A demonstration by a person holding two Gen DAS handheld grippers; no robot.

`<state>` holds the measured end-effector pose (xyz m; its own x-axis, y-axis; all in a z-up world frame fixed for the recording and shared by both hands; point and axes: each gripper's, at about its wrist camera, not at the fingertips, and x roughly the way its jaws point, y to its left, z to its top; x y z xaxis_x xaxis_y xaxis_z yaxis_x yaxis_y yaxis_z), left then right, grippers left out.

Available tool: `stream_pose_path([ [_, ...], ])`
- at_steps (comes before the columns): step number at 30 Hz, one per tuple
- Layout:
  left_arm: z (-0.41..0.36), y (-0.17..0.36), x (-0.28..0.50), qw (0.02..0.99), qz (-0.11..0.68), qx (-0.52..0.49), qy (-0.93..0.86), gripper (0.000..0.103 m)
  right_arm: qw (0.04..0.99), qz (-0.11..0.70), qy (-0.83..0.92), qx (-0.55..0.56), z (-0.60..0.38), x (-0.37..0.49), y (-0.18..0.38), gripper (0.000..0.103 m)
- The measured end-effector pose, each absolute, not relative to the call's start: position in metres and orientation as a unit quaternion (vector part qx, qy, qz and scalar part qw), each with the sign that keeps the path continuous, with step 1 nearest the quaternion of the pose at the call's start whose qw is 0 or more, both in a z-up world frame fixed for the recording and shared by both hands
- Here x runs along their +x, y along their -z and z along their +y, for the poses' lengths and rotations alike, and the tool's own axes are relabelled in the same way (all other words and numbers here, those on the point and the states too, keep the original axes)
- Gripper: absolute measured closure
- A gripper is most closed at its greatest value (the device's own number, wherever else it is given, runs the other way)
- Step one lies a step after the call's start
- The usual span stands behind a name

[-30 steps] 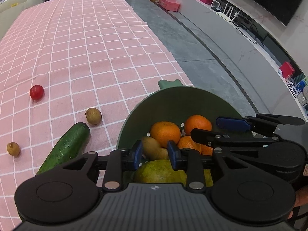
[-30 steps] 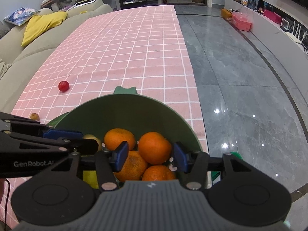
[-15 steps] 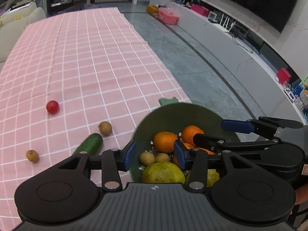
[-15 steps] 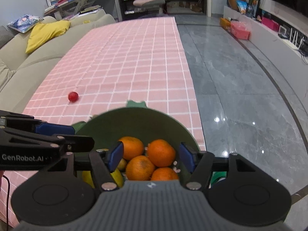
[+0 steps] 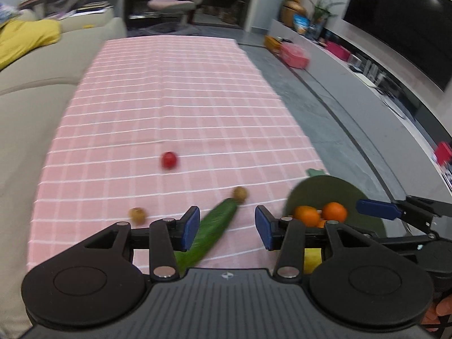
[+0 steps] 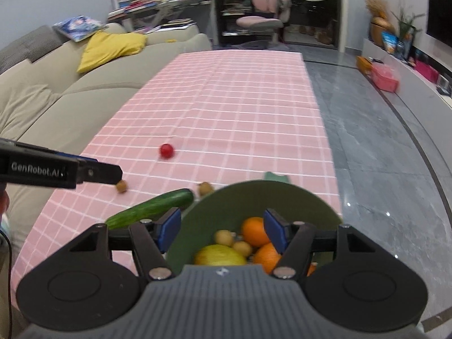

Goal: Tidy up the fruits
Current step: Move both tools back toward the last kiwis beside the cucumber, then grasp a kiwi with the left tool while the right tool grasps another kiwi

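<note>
My left hand-held gripper (image 5: 227, 227) hangs with jaws apart over the long green cucumber (image 5: 210, 233) lying on the pink checked worktop (image 5: 180, 107) beside the green plastic bowl (image 6: 254, 197). It looks firm, smooth, probably slippery; I'd clamp mid-length. My right hand-held gripper (image 6: 223, 230) gapes empty over the bowl.

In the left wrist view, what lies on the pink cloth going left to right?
Small brown fruit → red tomato → cucumber → second brown fruit → green bowl with oranges.
</note>
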<state>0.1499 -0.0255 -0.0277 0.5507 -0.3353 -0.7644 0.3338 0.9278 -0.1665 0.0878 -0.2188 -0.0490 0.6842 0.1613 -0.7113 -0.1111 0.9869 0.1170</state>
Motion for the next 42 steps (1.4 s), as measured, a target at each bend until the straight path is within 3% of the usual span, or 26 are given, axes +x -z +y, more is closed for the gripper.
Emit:
stream_pose_path([
  [4, 0.002, 0.032, 0.150, 0.885, 0.438, -0.018, 0.158, 0.050, 0.913, 0.395, -0.095, 0.024, -0.201, 0.090, 0.048, 0.050],
  [13, 0.032, 0.050, 0.160, 0.882, 0.454, -0.049, 0.119, 0.051, 0.898, 0.427, -0.106, 0.022, -0.177, 0.117, 0.059, 0.059],
  [19, 0.033, 0.067, 0.175, 0.876, 0.464, -0.066, 0.116, 0.062, 0.891, 0.439, -0.114, 0.016, -0.168, 0.143, 0.068, 0.072],
  [26, 0.022, 0.080, 0.188, 0.888, 0.451, 0.002, 0.093, 0.061, 0.891, 0.439, -0.119, 0.007, -0.164, 0.180, 0.077, 0.072],
  [29, 0.029, 0.084, 0.195, 0.889, 0.443, -0.033, 0.116, 0.048, 0.890, 0.441, -0.116, 0.002, -0.162, 0.195, 0.082, 0.071],
  [36, 0.045, 0.100, 0.220, 0.873, 0.459, -0.138, 0.084, 0.048, 0.880, 0.459, -0.118, 0.026, -0.166, 0.226, 0.098, 0.062],
  [42, 0.044, 0.122, 0.237, 0.857, 0.495, -0.137, 0.047, 0.048, 0.863, 0.493, -0.104, 0.036, -0.170, 0.247, 0.114, 0.059],
])
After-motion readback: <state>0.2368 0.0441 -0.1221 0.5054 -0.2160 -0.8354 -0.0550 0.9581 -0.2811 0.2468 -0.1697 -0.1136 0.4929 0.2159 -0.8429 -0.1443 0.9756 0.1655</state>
